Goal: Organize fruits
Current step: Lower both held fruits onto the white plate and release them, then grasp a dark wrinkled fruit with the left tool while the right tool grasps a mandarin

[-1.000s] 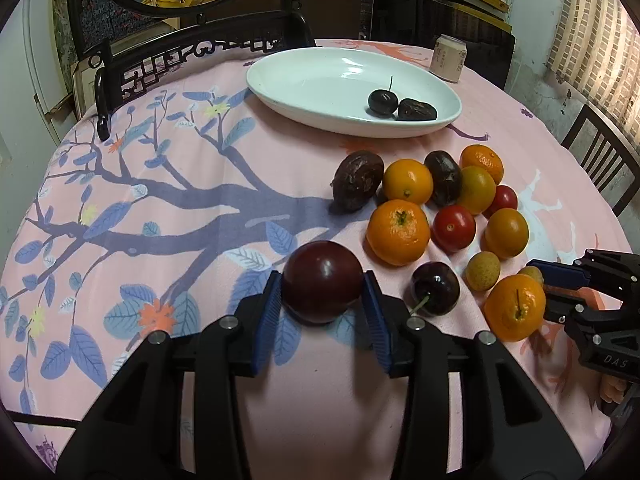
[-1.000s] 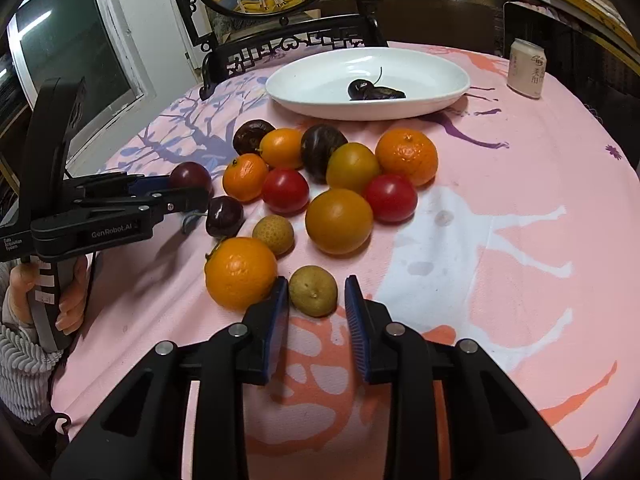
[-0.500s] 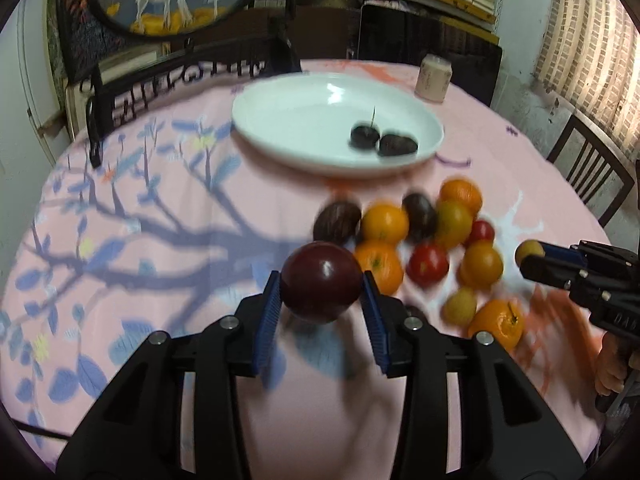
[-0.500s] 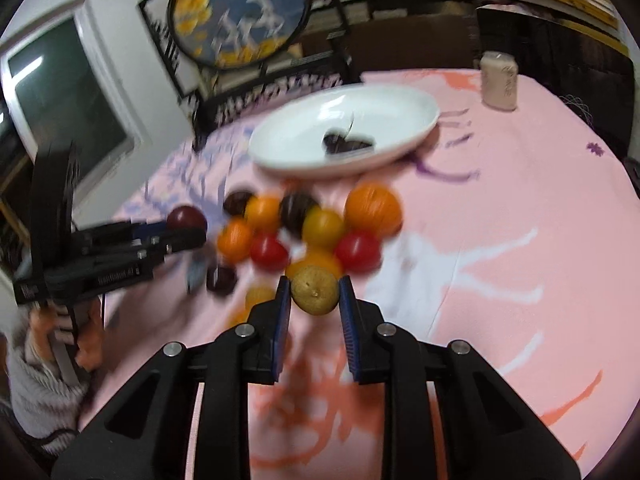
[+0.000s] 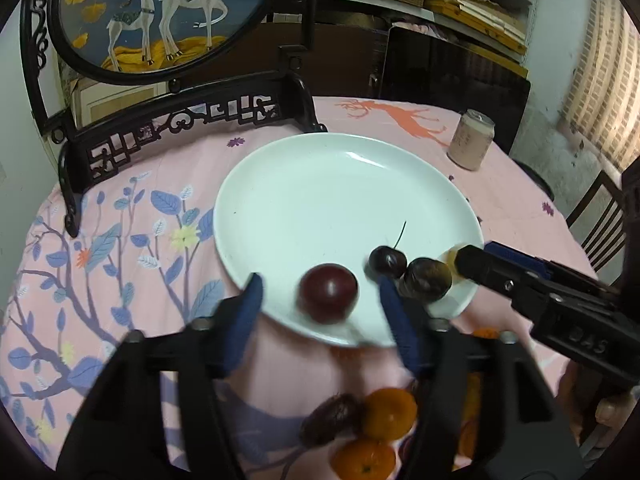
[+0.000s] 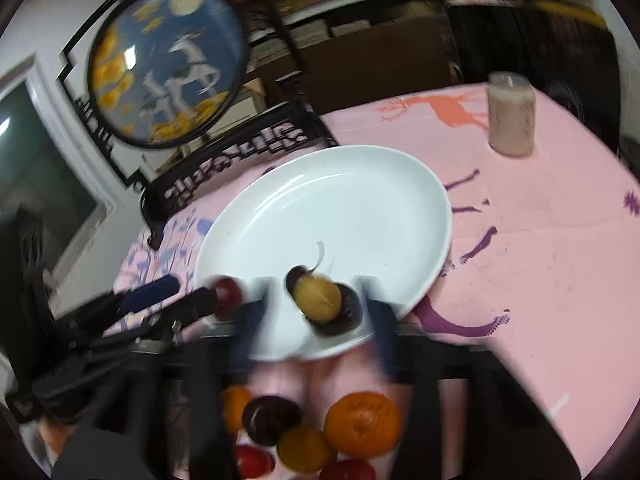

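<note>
- You can read raised letters "DAS" on the black body of the right gripper, seen in the left wrist view.
- You cannot read any print on the pale can; it is too small there and blurred in the right wrist view.

Left gripper: we are seeing a black plastic body with two arms, each ending in a blue ribbed pad.
Left screws: we are spotting small silver screws atop both arms.
Right gripper: we are looking at the same black build, blurred, its pads dark blue.
Right gripper side: in the left view we are reading pale letters "DAS" on its black flank, with a silver screw and a blue strip on top.
Hand: we are glimpsing fingertips only.
</note>
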The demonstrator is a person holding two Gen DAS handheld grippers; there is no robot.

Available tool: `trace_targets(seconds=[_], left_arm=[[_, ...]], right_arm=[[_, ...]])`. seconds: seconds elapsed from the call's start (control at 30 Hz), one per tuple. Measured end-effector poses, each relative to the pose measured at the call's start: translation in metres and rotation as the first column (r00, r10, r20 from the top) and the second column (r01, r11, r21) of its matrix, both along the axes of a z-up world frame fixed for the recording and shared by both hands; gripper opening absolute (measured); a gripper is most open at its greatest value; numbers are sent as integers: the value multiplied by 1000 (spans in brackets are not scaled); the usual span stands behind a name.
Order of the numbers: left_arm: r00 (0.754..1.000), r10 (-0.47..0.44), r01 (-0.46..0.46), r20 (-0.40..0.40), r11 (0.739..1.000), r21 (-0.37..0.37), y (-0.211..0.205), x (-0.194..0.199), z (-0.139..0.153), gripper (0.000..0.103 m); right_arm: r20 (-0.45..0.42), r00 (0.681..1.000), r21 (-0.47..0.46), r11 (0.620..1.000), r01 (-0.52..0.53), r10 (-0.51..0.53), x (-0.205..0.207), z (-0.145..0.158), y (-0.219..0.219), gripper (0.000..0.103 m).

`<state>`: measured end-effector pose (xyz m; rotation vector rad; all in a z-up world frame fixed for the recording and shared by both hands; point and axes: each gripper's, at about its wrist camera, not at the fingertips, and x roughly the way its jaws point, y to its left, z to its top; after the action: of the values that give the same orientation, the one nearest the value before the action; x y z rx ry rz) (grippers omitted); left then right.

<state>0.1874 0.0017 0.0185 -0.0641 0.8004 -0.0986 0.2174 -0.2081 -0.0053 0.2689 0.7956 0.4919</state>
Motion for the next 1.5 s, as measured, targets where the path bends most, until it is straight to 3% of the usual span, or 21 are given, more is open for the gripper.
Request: trace_targets(seconds=[0.23,0.4,0.63,0.9,1.0,1.17,1.3,1.5], left_arm=[[1000,-8,8,23,1000,-5,10,-19,2,69],[1000,7,-7,16,1000,-3,17,-43,-4,73],[999,15,-12,-34,997,72,11,-73,-31,73],[999,13,-9,-45,996,91,8,-72,-39,74],[997,60,-51,-55,988,144,15,-63,-44,86],[979,196,-192,-57,980,58,60,-62,-34,86],[984,176,-178,-40,983,-37,68,-68,-26,86],[998,61,-60,-3,989,136,15,-67,-31,86]], right_arm=[[-5,1000,91,996,23,-23,-10,-2,-30,67],[10,1000,75,997,19,-20,-40,-1,-41,67],[18,997,24,997,68,-68,-74,-11,-56,80],[-29,996,74,993,90,-88,-69,-15,-68,82],[-38,996,75,994,84,-81,-68,-17,-67,82],[-35,996,81,993,86,-84,-69,-16,-67,82],[-36,995,79,993,93,-91,-69,-16,-68,82],[-27,995,74,992,101,-100,-69,-15,-69,82]])
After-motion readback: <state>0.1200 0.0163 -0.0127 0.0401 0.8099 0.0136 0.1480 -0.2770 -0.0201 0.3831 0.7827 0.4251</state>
